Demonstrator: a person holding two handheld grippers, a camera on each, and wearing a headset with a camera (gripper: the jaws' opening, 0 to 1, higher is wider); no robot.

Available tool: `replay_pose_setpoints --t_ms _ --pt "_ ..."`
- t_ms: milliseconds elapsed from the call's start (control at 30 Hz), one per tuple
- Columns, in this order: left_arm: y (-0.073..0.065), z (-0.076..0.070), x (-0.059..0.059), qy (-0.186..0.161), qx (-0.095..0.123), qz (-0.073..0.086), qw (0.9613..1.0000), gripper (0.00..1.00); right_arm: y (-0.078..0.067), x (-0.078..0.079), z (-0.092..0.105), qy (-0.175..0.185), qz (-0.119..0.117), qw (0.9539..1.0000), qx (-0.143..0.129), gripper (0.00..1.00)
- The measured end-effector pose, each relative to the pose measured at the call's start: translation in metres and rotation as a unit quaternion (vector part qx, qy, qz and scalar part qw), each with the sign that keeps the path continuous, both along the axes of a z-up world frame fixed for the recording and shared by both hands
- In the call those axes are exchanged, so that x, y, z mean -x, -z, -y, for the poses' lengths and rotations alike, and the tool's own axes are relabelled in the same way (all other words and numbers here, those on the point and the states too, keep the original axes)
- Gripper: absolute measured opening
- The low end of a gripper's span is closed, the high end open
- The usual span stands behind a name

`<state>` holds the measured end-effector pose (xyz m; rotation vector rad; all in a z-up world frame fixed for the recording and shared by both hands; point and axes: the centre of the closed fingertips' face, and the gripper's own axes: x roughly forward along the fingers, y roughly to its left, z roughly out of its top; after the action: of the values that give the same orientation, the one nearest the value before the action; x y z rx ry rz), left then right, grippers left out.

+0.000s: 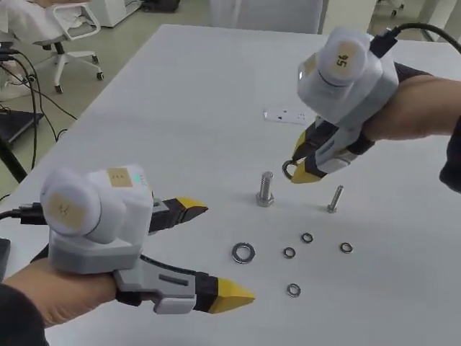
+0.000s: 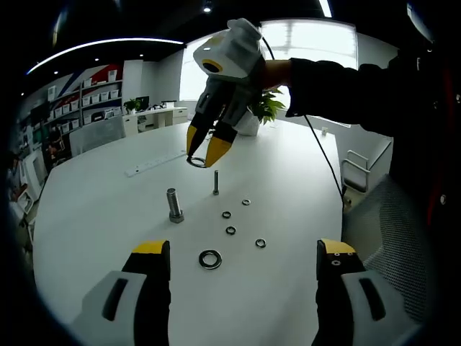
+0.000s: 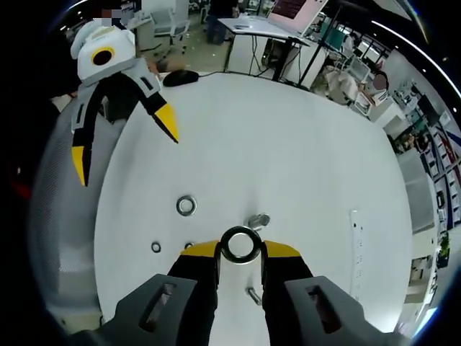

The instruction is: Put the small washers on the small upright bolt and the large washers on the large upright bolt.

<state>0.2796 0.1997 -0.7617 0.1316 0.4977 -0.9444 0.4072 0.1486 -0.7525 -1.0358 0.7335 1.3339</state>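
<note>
My right gripper [image 1: 297, 170] is shut on a large washer [image 3: 240, 244], held in the air just right of and above the large upright bolt [image 1: 265, 189]. The small upright bolt [image 1: 335, 199] stands to its right. Another large washer [image 1: 243, 252] lies flat in front of the large bolt. Several small washers lie around it, among them one [image 1: 307, 237], one [image 1: 346, 247] and one [image 1: 293, 290]. My left gripper [image 1: 216, 251] stands open near the table's front, with nothing between its yellow tips. In the left gripper view the right gripper [image 2: 202, 153] hangs above both bolts.
A white power strip [image 1: 287, 116] lies on the white table [image 1: 180, 108] behind the bolts. An office chair [image 1: 68, 29] and cables stand off the table's left edge. A potted plant [image 2: 265, 108] sits at the far end.
</note>
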Motion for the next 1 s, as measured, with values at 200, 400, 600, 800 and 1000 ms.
replay_pose_setpoints --t_ms 200,400,600,800,1000 --pt "0.001 -0.001 0.0 -0.003 -0.001 -0.001 1.0 0.83 0.001 -0.013 -0.011 -0.009 0.002 0.9999 0.007 0.22" --pt "0.002 -0.002 -0.002 -0.008 0.0 -0.002 1.0 0.83 0.009 -0.022 -0.02 -0.02 -0.007 0.9997 0.015 0.22" --pt "-0.003 0.001 -0.009 -0.014 0.009 0.005 0.9998 0.83 0.021 -0.028 -0.024 -0.026 -0.014 0.9993 0.024 0.22" --pt "-0.004 0.005 -0.009 -0.015 0.013 0.006 0.9998 0.83 0.032 -0.037 -0.025 -0.03 -0.022 0.9987 0.035 0.22" --pt "-0.001 0.008 -0.004 -0.011 0.012 0.0 0.9999 0.83 0.042 -0.039 -0.027 -0.034 -0.029 0.998 0.044 0.22"
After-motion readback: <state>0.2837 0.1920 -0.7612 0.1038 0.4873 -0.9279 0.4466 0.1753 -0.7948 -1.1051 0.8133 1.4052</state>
